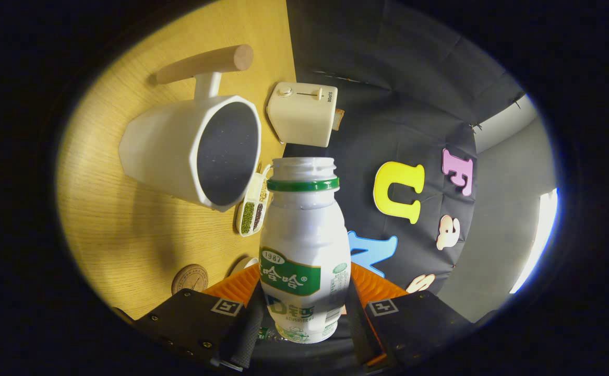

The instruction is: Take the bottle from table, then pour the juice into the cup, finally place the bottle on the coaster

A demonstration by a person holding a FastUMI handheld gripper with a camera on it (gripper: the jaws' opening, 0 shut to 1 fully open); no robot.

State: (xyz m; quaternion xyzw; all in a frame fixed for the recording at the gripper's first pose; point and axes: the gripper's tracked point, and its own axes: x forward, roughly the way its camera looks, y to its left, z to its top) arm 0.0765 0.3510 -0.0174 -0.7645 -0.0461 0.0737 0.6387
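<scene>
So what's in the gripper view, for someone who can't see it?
The gripper holds an open white bottle between its fingers, tipped sideways toward a big white cup on a wooden table. A toaster, a seed tray and a round coaster sit nearby.

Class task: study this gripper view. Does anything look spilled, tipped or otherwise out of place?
No spill shows. The bottle sits uncapped between the gripper fingers, which press on both sides. The table appears rotated sideways, so the gripper seems rolled toward the cup, as for pouring.
</scene>
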